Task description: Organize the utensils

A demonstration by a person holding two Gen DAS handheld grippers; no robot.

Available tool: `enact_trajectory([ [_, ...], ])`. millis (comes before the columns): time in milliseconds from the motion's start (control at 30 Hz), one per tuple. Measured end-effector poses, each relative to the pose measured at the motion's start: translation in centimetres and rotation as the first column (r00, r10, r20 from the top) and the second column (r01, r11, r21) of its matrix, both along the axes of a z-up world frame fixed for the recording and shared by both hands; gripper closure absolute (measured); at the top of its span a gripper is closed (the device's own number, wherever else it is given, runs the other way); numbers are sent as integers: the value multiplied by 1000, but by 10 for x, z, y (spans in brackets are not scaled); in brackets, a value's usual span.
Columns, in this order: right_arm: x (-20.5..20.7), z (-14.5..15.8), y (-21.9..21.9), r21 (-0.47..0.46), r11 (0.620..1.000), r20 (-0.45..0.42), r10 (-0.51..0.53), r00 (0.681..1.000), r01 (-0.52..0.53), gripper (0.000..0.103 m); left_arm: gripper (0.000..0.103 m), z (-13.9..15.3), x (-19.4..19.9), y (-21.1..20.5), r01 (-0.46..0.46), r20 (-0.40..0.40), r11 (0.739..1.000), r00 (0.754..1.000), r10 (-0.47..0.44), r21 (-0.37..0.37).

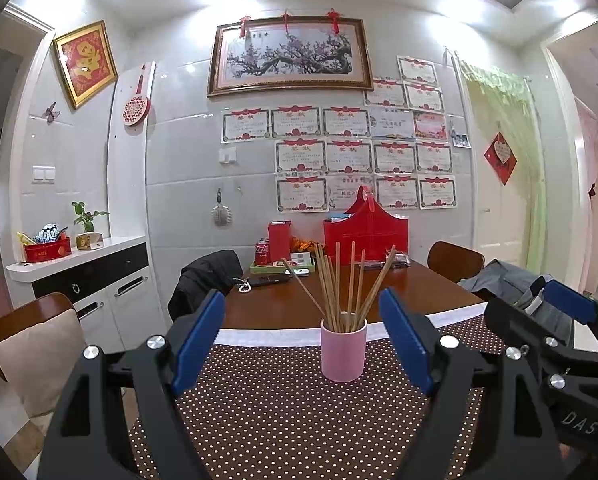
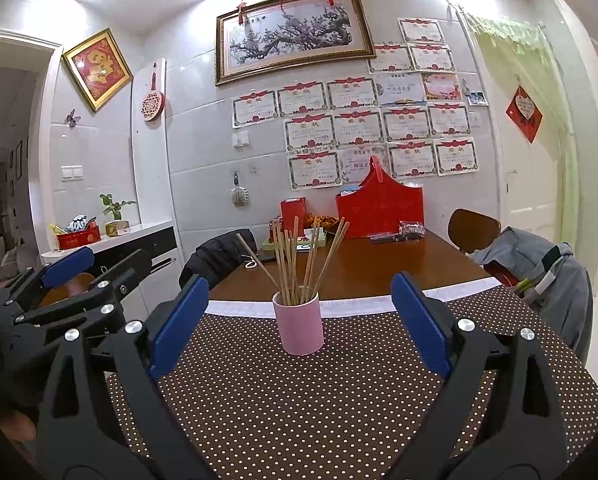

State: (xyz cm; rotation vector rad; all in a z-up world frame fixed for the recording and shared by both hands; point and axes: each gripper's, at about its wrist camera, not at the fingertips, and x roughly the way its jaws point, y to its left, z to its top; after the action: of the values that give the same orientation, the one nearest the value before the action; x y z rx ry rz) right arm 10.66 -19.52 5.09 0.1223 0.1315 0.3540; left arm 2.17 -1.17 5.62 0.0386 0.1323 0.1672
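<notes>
A pink cup (image 1: 343, 350) stands upright on the brown dotted mat (image 1: 279, 420), with several wooden chopsticks (image 1: 341, 280) fanned out of it. My left gripper (image 1: 303, 320) is open, its blue pads on either side of the cup but nearer the camera, nothing between them. In the right wrist view the same pink cup (image 2: 298, 322) and chopsticks (image 2: 297, 260) sit just beyond my open right gripper (image 2: 301, 304), slightly left of centre. The right gripper also shows at the right edge of the left wrist view, and the left gripper (image 2: 65, 262) at the left of the right wrist view.
The dotted mat (image 2: 339, 400) covers the near end of a wooden table (image 1: 419, 292). At the far end stand a red box (image 1: 365, 236), a cola can (image 1: 261, 253) on a green tray, and a phone. Chairs with jackets flank the table; a white sideboard (image 1: 99, 280) stands left.
</notes>
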Motion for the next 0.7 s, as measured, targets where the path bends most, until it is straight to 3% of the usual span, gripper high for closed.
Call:
enact_trajectory([
  [700, 5, -10, -4, 8, 1000, -20, 3, 1000, -2, 12, 25, -4, 5, 0, 0, -13, 1000, 1000, 0, 7],
])
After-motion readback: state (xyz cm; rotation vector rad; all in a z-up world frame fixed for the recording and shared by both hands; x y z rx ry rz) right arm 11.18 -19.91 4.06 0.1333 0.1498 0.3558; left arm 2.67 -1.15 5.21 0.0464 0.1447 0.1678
